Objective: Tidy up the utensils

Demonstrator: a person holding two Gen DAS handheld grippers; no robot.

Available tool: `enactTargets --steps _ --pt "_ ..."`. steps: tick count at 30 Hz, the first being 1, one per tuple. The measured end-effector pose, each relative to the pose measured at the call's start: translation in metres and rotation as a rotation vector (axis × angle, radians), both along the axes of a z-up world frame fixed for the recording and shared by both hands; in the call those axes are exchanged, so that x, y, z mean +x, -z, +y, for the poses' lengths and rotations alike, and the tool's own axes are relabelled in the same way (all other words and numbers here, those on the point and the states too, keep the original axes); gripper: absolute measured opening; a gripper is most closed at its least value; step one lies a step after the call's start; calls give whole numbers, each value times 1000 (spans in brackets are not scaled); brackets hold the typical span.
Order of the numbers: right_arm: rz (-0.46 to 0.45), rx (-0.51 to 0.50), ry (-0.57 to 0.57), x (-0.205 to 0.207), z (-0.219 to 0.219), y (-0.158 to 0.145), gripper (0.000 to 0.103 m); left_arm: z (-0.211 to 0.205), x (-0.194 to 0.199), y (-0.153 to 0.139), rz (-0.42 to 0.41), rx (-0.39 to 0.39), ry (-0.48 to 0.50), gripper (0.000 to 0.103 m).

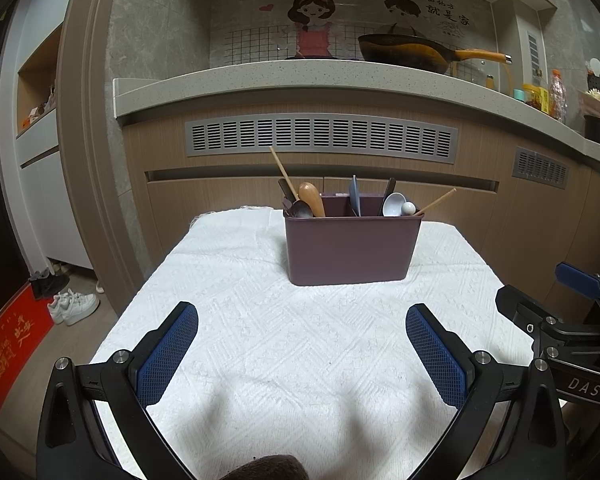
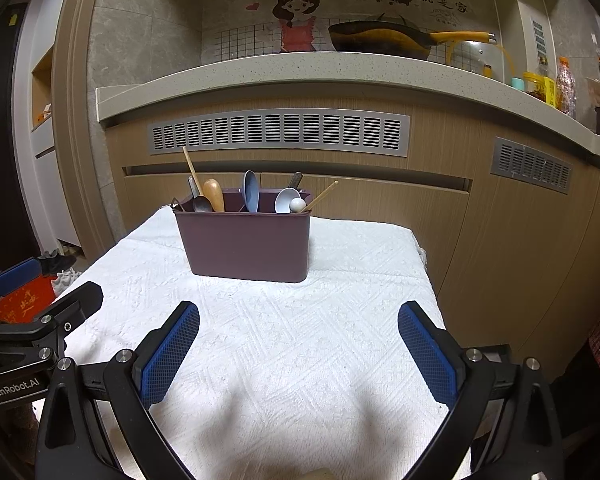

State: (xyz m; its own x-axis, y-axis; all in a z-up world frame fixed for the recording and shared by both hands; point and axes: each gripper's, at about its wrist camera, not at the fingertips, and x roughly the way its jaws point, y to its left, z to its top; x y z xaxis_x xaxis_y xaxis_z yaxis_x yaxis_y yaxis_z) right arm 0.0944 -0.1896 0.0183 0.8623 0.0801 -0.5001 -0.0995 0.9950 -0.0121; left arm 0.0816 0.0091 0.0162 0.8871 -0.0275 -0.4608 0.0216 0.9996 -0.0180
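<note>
I hold the left gripper point(image 1: 302, 354) and right gripper point(image 2: 299, 354) spread wide and empty, low over the white cloth point(image 1: 260, 320). The utensil caddy point(image 1: 350, 242) stands at twelve o'clock, spoons point(image 1: 394, 204) upright inside, so nothing looks left to gather.

"GenRobot.AI" on left hand-held gripper point(image 2: 32, 280)

Purple caddy point(image 1: 350, 248) (upright) — utensils point(image 1: 312, 200) inside
</note>
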Motion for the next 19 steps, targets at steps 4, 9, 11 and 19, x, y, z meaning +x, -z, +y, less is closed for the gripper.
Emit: enactTargets --steps 4,9,11,19 --pt "-1 0 -1 0 0 0 99 1 0 0 0 1 -1 103" --pt "-4 0 -6 -1 0 -1 99 1 0 -1 1 1 -1 103" --pt "-5 -1 -5 -1 0 -1 99 2 0 -1 1 1 -1 103" --pt "-5 1 -6 -1 0 -1 100 5 1 0 12 7 -2 103"
